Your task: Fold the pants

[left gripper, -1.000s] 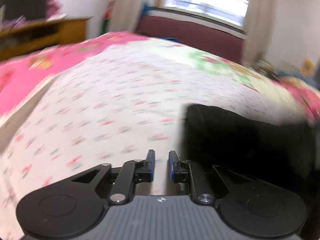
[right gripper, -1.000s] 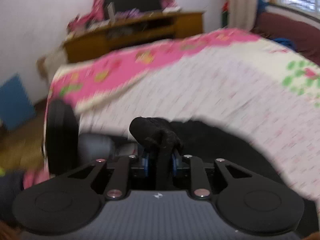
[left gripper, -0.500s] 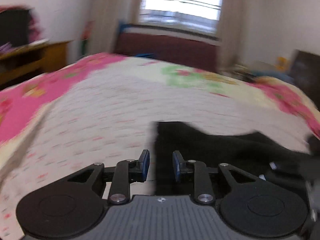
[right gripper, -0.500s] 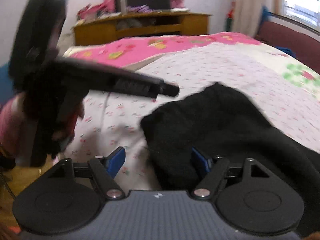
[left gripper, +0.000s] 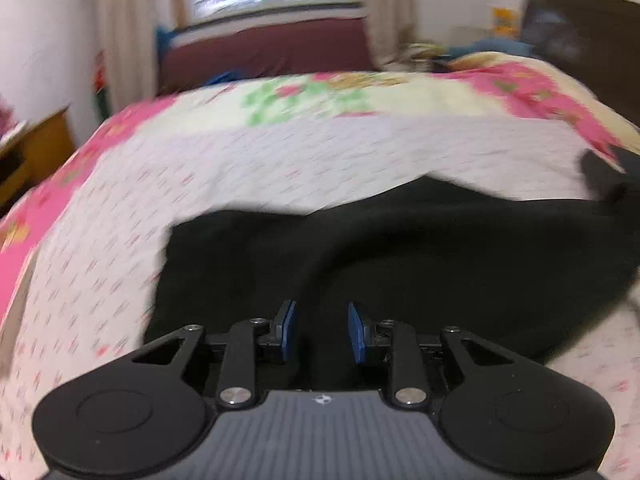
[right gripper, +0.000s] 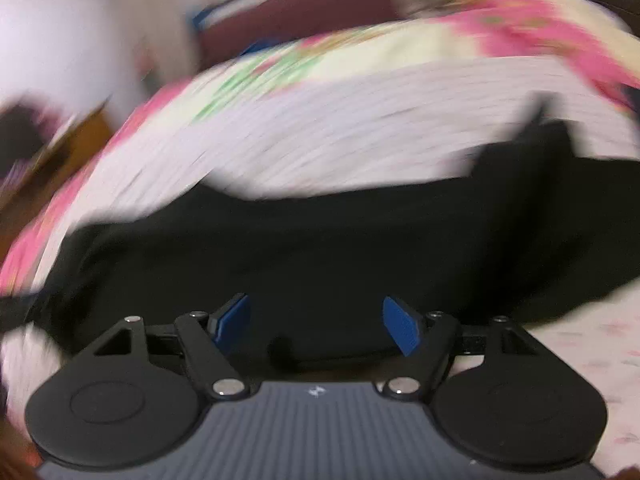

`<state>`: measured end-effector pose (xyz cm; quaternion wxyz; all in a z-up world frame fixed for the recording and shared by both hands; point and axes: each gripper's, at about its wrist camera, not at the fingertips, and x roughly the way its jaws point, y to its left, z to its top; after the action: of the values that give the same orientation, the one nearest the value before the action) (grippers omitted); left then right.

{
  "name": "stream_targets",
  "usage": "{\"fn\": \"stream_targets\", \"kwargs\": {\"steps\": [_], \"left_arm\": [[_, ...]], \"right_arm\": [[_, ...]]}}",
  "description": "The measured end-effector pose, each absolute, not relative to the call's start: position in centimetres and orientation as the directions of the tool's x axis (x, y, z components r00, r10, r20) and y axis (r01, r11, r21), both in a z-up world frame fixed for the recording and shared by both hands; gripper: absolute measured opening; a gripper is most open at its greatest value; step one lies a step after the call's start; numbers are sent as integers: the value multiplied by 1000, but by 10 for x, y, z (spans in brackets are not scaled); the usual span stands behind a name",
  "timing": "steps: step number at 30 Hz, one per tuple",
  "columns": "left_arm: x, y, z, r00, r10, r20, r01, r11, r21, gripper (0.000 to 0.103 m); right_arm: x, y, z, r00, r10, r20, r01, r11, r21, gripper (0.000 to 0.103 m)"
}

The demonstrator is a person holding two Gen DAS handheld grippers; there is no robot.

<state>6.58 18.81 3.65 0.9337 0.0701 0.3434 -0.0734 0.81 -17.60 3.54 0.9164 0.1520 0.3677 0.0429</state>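
I have the soft black fabric pants (left gripper: 400, 248) lying across the bed, on the white bedspread with small pink sprigs and a bright pink flowered border (left gripper: 280, 160), because that broad flat surface lets the cloth spread out and shows me where its edges run. In my left wrist view the pants fill the lower middle, with a squared corner toward the left and the dark cloth running off to the right edge. My left gripper (left gripper: 320, 330) hangs over that cloth with its 2 blue pads a modest gap apart; the jaws have just been opening, and I see nothing pinched between them, only the pants lying below. My right gripper (right gripper: 318, 326) is spread much wider, its 2 blue pads well apart, and its jaws have also just been opening; no fabric sits between them, though the pants (right gripper: 320, 248) lie right in front in a long dark band. That view is heavily smeared, so I cannot tell exactly how the folds sit there, nor whether the fingertips touch the cloth. I judge that both tongs are empty so that I can pick fresh grip points along an edge for the next fold. The risk, as I see it, is grabbing only 1 layer of the limp cloth, or dragging the bedspread up with it.
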Motion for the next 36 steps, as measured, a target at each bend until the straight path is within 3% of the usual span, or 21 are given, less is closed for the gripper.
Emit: {"fn": "stream_targets", "kwargs": {"steps": [6,13,17,18,20,21,25,29,32,34,36], "left_arm": [[76,78,35,676,-282,-680,418,907,40,46],[72,-34,27,597,-414,-687,628,774,80,47],[74,-57,21,558,-436,-706,660,749,59,47],[77,-58,19,552,-434,-712,660,749,56,47],[82,-64,16,544,-426,-723,658,751,52,47],[88,-68,15,541,-427,-724,658,751,48,47],[98,-70,23,557,-430,-711,649,759,50,47],[95,-69,46,647,-414,-640,605,790,101,47],[88,-66,57,691,-412,-594,581,806,116,49],[88,-66,55,675,-422,-605,586,805,92,51],[86,-71,44,641,-428,-637,603,795,72,52]], "right_arm": [[14,-258,57,823,90,-561,167,906,390,75],[80,-305,54,805,129,-579,197,863,465,78],[138,-320,14,740,211,-639,290,757,586,78],[151,-325,3,724,229,-650,319,725,611,71],[164,-331,-4,710,250,-659,347,690,635,31],[171,-336,-4,701,267,-661,361,666,652,6],[175,-338,45,774,306,-555,241,667,705,6],[140,-338,121,882,368,-296,-8,638,770,6],[85,-350,143,928,353,-119,-123,591,797,6],[44,-362,127,948,298,-107,-91,581,809,6],[11,-379,91,963,204,-175,25,581,814,6]]}}
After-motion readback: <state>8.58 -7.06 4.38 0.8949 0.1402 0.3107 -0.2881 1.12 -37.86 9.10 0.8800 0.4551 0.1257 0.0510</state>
